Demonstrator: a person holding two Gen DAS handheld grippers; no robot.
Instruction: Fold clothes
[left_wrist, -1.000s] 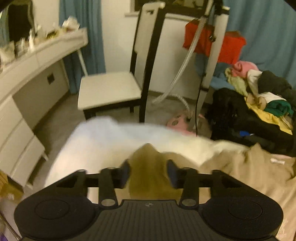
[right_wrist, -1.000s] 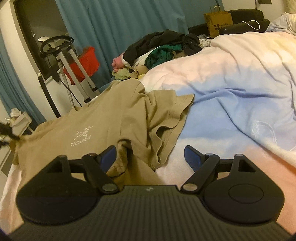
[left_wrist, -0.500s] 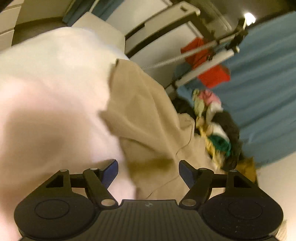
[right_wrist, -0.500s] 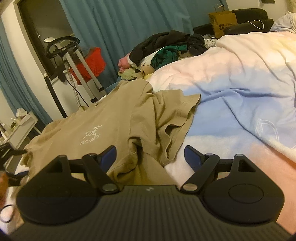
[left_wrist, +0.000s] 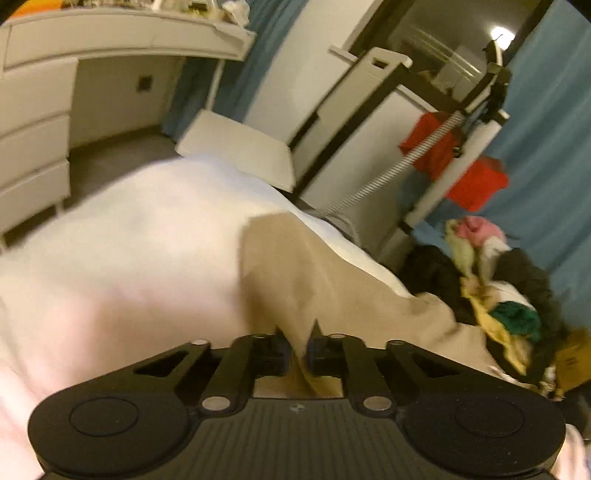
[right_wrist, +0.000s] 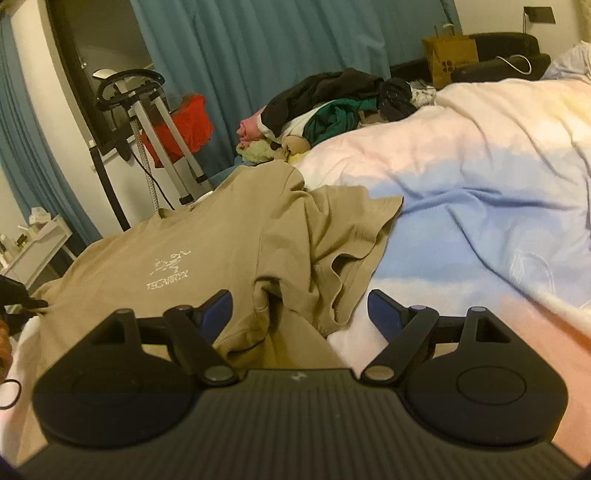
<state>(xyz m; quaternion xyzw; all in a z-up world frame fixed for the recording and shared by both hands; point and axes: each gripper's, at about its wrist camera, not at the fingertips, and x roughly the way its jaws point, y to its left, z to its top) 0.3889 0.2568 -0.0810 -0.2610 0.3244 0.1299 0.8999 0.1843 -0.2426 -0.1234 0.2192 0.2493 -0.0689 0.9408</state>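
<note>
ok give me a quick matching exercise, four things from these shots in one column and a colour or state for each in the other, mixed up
Things:
1. t-shirt
2. curtain
3. left claw
4. right claw

Colour or state:
A. blue
B. closing on a fold of cloth
C. tan, with a pale logo
D. jaws wide apart, gripping nothing

Pairs: 1-C, 2-A, 3-B, 4-D

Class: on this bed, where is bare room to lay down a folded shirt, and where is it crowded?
Bare: the duvet right of the tan T-shirt. Crowded: the clothes pile at its far edge.
</note>
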